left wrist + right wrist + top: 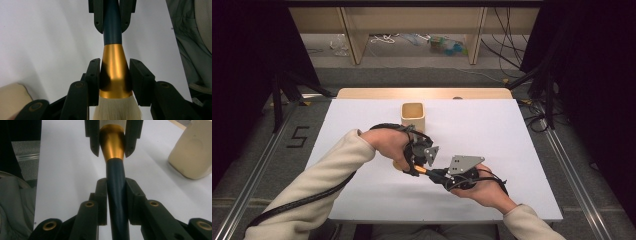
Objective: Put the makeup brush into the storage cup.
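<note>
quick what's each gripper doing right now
Left gripper: shut on the brush, at its gold ferrule.
Right gripper: shut on the brush's dark handle.

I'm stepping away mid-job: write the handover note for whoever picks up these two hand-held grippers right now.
Left hand-held gripper: shut on the makeup brush, jaws on its gold ferrule just above the pale bristles.
Right hand-held gripper: shut on the same brush, jaws on the dark blue handle.
Brush is held between both, above the white table. The cream square cup stands behind them, upright and apart.
Done: brush picked up. Left: probably placing it in the cup.
</note>
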Demonstrator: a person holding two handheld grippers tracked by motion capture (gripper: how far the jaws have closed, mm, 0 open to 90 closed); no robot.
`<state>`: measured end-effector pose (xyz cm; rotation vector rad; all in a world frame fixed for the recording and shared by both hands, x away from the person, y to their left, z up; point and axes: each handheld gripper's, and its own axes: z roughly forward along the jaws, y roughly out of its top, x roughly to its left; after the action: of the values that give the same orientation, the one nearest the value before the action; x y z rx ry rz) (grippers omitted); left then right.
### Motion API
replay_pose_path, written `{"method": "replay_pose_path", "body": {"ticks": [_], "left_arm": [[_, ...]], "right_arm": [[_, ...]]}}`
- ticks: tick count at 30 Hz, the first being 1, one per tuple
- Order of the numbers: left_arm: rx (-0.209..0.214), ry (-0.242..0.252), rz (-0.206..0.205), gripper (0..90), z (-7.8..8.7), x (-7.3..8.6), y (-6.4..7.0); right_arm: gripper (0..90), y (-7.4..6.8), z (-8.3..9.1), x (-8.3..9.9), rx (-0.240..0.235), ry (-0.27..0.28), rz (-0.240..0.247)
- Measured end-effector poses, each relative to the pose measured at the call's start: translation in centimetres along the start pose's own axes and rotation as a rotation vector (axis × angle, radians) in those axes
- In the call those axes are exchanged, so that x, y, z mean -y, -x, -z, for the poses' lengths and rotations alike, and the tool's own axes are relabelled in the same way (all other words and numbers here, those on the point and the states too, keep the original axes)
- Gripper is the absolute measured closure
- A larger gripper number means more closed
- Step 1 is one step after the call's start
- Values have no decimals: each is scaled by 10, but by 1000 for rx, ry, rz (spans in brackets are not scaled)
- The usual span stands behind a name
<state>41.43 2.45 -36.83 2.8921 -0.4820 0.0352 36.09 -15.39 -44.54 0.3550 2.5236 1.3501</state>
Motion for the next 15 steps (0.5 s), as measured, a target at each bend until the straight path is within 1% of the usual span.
{"method": "replay_pose_path", "body": {"ticks": [2, 4, 8, 11, 15], "left_arm": [[-2, 1, -6, 623, 0, 0, 0], [-3, 2, -10, 623, 1, 0, 0], [-5, 4, -15, 622, 2, 0, 0], [-14, 0, -22, 622, 3, 0, 0], [-13, 2, -18, 622, 4, 0, 0]], "right_arm": [[751, 0, 0, 0, -5, 1, 3], [752, 0, 1, -1, 0, 4, 15], [754, -1, 2, -1, 3, 10, 18], [754, -1, 3, -2, 10, 13, 25], [754, 0, 3, -3, 9, 20, 20]]}}
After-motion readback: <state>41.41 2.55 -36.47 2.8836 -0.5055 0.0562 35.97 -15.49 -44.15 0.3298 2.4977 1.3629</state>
